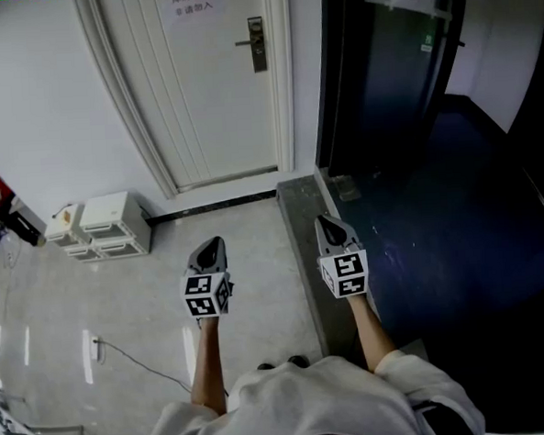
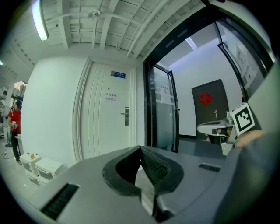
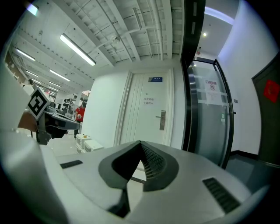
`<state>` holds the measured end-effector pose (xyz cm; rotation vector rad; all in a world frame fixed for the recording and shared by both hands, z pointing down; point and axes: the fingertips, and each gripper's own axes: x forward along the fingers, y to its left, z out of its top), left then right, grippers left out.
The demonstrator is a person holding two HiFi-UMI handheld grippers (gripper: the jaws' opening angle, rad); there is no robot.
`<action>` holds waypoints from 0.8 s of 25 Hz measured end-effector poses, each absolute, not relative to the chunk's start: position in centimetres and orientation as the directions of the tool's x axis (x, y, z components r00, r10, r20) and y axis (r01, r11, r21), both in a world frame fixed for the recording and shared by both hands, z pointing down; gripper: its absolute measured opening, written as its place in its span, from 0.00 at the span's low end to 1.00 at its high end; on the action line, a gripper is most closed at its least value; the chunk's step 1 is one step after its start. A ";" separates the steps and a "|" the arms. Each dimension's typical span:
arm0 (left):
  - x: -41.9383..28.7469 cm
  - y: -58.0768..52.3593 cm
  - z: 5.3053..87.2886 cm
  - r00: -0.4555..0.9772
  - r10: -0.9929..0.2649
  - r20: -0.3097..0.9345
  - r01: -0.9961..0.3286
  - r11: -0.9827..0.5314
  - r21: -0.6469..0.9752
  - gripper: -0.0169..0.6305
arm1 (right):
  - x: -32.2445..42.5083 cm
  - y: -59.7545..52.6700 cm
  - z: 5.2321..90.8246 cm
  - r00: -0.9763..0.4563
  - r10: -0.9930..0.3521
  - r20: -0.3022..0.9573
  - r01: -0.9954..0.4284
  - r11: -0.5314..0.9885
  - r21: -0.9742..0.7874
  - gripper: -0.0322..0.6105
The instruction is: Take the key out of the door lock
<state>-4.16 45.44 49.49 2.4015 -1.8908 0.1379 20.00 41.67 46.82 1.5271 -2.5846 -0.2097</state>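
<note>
Approach stage: left tongs (image 1: 213, 243) and right tongs (image 1: 326, 222) both closed, empty, well short of door lock (image 1: 257, 44); next, step closer, open one.

The floor (image 1: 254, 222) is glossy, the door (image 1: 209, 96) matt white, its lock plate (image 1: 257, 44) metal.

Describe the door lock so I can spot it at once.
Ahead is a white door, left of the dark glass doorway. Near its right edge sits the lock, a narrow upright metal plate with a lever pointing left. It is dark metal, unlike the white paper sign higher up.
</note>
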 end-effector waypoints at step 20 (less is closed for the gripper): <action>-3.8 36.0 51.8 0.233 -0.962 0.146 -0.972 -0.231 0.032 0.05 | 18.6 32.3 48.5 -0.515 -0.853 0.079 -0.830 0.520 0.203 0.09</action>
